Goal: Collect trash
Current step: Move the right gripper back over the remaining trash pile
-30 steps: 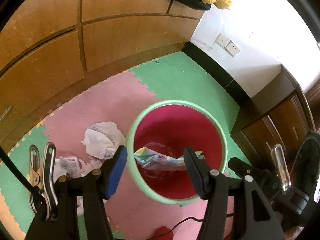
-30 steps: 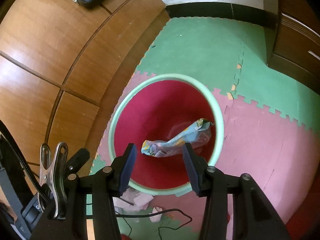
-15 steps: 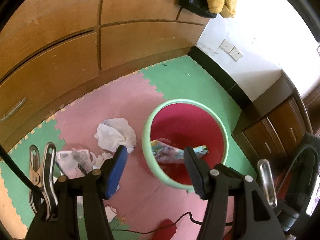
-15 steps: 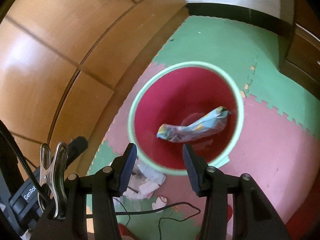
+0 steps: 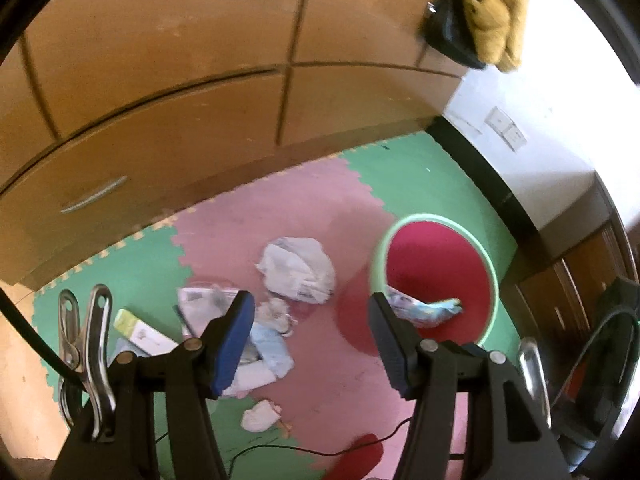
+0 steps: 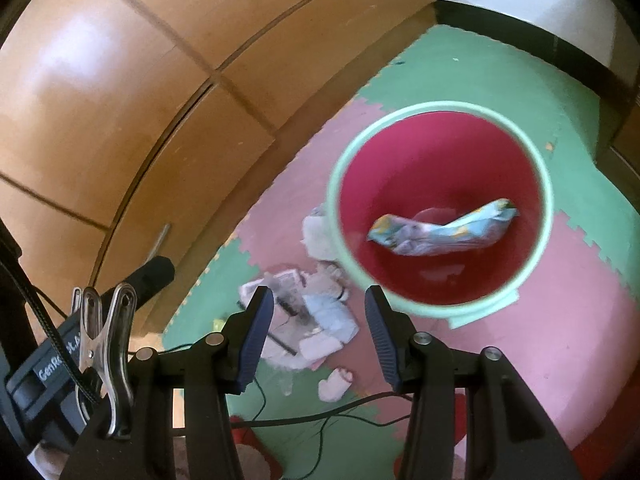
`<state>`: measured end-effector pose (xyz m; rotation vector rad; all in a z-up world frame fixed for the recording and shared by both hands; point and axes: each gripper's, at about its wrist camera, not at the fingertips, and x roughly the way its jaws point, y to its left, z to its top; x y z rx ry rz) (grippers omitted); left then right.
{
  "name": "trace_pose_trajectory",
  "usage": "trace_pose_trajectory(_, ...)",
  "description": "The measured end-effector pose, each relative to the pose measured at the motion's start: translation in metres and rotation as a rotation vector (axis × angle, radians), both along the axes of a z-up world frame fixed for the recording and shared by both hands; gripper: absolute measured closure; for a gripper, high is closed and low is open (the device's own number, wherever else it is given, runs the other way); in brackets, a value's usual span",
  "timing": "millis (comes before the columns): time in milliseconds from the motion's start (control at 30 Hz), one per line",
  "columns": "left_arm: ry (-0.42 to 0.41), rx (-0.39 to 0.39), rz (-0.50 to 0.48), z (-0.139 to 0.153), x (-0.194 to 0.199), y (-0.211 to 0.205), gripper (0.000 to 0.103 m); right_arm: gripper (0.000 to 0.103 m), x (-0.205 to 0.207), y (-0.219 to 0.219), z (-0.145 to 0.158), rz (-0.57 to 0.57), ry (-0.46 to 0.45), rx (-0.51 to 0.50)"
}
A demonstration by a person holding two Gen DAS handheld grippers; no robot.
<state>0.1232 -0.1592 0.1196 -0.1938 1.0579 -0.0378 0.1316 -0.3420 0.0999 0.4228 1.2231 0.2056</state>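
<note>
A red bin with a pale green rim (image 5: 493, 268) (image 6: 546, 200) stands on the foam floor mat, with a crumpled printed wrapper (image 6: 444, 229) (image 5: 424, 307) inside. Left of the bin lies loose trash: a crumpled white plastic bag (image 5: 298, 267), a pile of papers and light blue packaging (image 6: 316, 316) (image 5: 268, 346), a small white wad (image 5: 260, 416) (image 6: 334, 385) and a flat white-green box (image 5: 142, 330). My left gripper (image 5: 310, 338) is open and empty above the floor between pile and bin. My right gripper (image 6: 318, 334) is open and empty above the pile.
Wooden wardrobe doors (image 5: 200, 80) run along the far side. A dark wooden cabinet (image 5: 580, 280) stands right of the bin. A black cable (image 6: 320, 420) crosses the mat near me. A black bag and yellow cloth (image 5: 480, 8) hang at upper right.
Both grippers have pulled back and swung left, away from over the bin; the floor trash pile has come into view. The wrapper stays in the bin. Both stay open.
</note>
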Motion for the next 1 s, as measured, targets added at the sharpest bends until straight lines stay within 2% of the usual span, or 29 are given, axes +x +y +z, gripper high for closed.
trace_pose_trajectory(133,-0.004,0.026,0.037,0.005,-0.009,0.025,0.042,0.054,-0.004,0.025,0.004,0.059,-0.002,0.003)
trace_pose_trajectory(333,0.006,0.045,0.098,0.006,-0.021,0.063,0.042,0.054,-0.003,0.054,-0.008,0.102,0.053,0.017)
trace_pose_trajectory(533,0.021,0.065,0.156,-0.001,-0.029,0.1,0.042,0.054,-0.002,0.082,-0.016,0.151,0.063,-0.018)
trace_pose_trajectory(833,0.056,0.067,0.221,-0.026,-0.04,0.149,0.042,0.054,-0.006,0.123,-0.032,0.235,0.065,-0.079)
trace_pose_trajectory(1000,0.1,0.08,0.234,-0.048,-0.045,0.17,0.042,0.054,-0.01,0.147,-0.046,0.292,0.099,-0.109)
